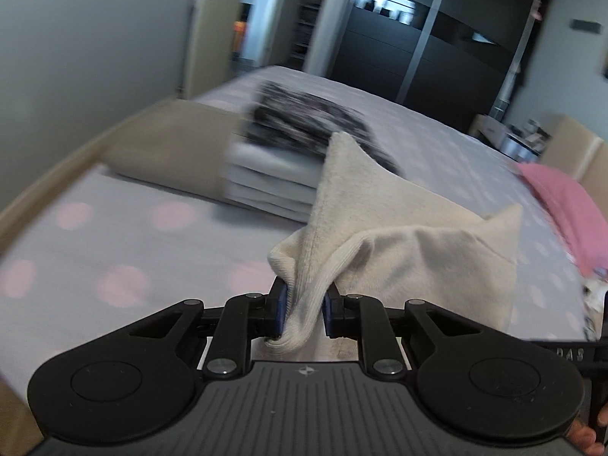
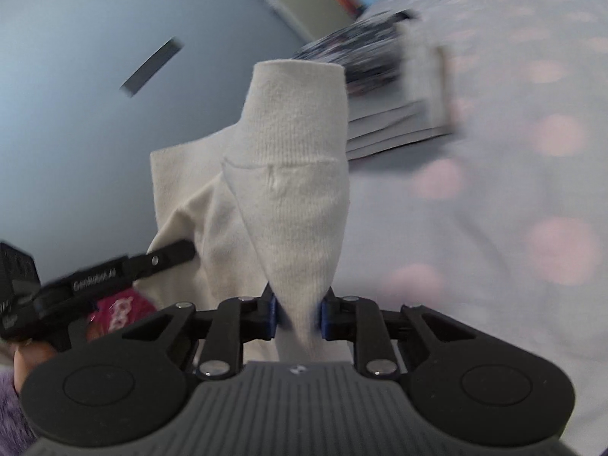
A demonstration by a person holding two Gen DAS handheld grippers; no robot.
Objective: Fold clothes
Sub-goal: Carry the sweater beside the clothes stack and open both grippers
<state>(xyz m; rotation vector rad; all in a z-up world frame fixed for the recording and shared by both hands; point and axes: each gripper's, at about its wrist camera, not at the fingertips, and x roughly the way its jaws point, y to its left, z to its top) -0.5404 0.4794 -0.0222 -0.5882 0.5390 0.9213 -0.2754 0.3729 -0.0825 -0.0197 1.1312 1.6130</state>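
A cream knitted garment point(image 1: 399, 235) hangs lifted above the bed, held by both grippers. My left gripper point(image 1: 304, 311) is shut on a bunched ribbed edge of it. My right gripper point(image 2: 298, 313) is shut on another ribbed part of the cream garment point(image 2: 296, 174), which stands up in front of the camera. The left gripper's finger point(image 2: 159, 258) shows at the left of the right wrist view, against the same cloth. A stack of folded clothes point(image 1: 288, 152), with a black-and-white patterned piece on top, lies on the bed beyond; the stack point(image 2: 395, 106) is blurred in the right wrist view.
The bed has a grey sheet with pink dots point(image 1: 114, 258). A beige pillow point(image 1: 167, 152) lies left of the stack. A pink garment point(image 1: 562, 205) lies at the right. A dark wardrobe point(image 1: 418, 45) and an open door point(image 1: 212, 30) stand behind the bed.
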